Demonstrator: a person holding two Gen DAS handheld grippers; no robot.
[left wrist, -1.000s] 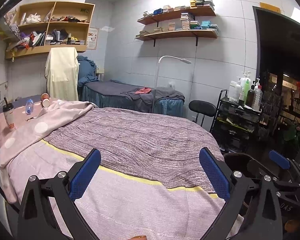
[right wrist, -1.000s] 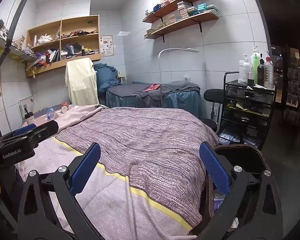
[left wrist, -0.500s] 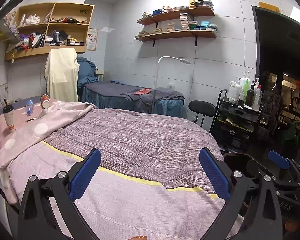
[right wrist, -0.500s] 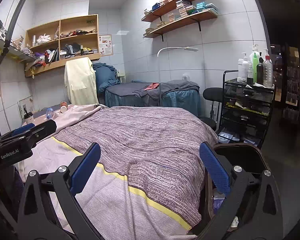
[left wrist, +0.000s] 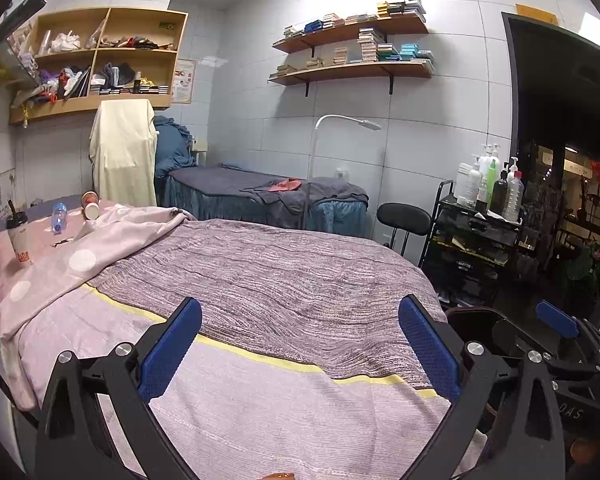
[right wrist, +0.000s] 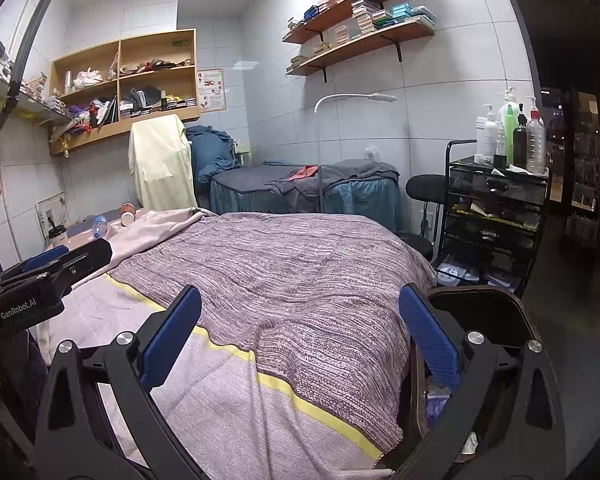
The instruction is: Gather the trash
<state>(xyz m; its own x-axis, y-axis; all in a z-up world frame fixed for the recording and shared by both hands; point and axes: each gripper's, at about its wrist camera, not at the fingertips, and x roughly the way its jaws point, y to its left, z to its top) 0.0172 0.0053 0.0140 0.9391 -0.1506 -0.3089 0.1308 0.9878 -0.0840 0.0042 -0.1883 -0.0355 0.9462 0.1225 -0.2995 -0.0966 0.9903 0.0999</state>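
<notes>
Left wrist view: your left gripper (left wrist: 298,344) hangs over the near end of the bed (left wrist: 260,280), its blue pads spread wide with nothing between them. The trash is all far off at the bed's head, up and to the left of that gripper: a tall drink cup (left wrist: 18,240) with a straw standing upright, a plastic bottle (left wrist: 59,216) lying beside it, and a paper cup (left wrist: 91,206) tipped on its side on the pink blanket (left wrist: 100,240). Your right gripper (left wrist: 556,324) pokes in at the lower right edge, above a dark bin (left wrist: 468,320).

Right wrist view: your right gripper (right wrist: 300,330) is spread wide too, holding nothing, at the bed's foot corner. The bin (right wrist: 480,300) sits just behind its right finger. The bottle (right wrist: 99,225) and paper cup (right wrist: 127,213) lie well apart, far upper left, beyond your left gripper (right wrist: 46,268).
</notes>
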